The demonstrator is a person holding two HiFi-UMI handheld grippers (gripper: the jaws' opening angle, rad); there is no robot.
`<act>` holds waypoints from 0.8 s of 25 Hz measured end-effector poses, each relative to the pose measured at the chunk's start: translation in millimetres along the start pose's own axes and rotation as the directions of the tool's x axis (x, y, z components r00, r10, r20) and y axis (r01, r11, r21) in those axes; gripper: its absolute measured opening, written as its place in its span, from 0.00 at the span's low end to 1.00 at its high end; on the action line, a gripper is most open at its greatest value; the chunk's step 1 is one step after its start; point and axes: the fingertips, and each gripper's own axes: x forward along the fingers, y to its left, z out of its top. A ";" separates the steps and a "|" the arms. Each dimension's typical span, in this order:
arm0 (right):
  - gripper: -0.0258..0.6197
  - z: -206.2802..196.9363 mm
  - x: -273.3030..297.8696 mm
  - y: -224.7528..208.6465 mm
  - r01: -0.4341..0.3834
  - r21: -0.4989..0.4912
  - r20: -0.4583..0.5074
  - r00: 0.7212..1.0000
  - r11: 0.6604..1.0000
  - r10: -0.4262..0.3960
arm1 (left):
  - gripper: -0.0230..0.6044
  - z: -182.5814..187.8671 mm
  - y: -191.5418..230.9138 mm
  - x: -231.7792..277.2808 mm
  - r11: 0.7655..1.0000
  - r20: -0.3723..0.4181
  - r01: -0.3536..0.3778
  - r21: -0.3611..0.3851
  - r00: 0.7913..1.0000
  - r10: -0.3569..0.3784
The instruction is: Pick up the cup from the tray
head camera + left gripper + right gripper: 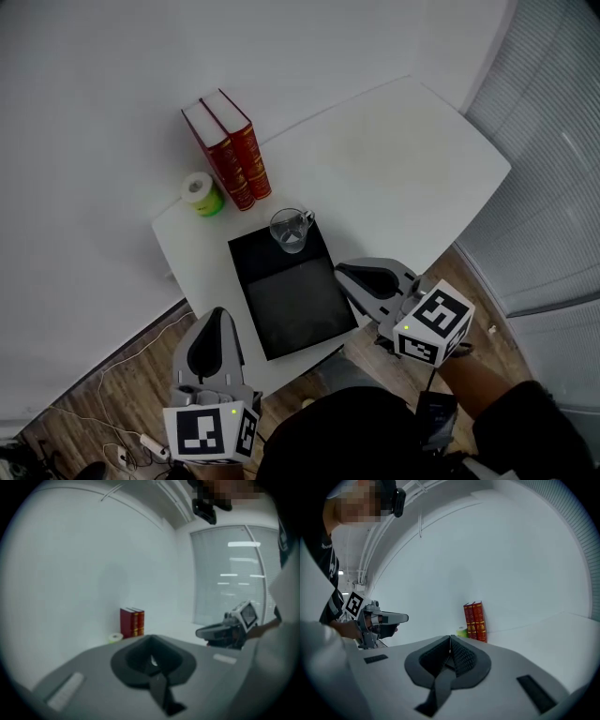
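Note:
A clear glass cup (291,230) with a handle stands upright at the far end of a black tray (295,305) on the white table (394,159). My left gripper (219,316) hangs off the table's near edge, short of the tray's near left corner, jaws together and empty. My right gripper (343,271) sits just right of the tray, near its middle, shut with nothing in it. In the left gripper view my left gripper (151,660) hides the cup behind its own jaws. The right gripper view does the same with my right gripper (450,643).
Two red books (230,150) stand upright at the table's far left, with a green and white roll (202,194) beside them. Wooden floor with a white cable (103,394) lies below the left gripper. Window blinds (553,187) run along the right.

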 end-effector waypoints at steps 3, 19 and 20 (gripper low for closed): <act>0.06 -1.0 7.6 -20.9 0.005 -0.006 -0.009 1.000 1.000 -0.006 | 0.04 3.6 -1.3 12.5 1.000 -0.003 -0.019 0.001 1.000 0.019; 0.07 -12.7 46.9 -83.5 -0.062 -0.053 -0.068 0.996 0.997 0.058 | 0.04 9.5 5.7 54.1 0.993 -0.020 -0.117 -0.008 0.993 0.117; 0.07 -15.1 48.3 -85.9 -0.065 -0.050 -0.074 0.995 0.997 0.061 | 0.03 8.8 5.3 56.3 0.993 -0.023 -0.118 -0.008 0.993 0.118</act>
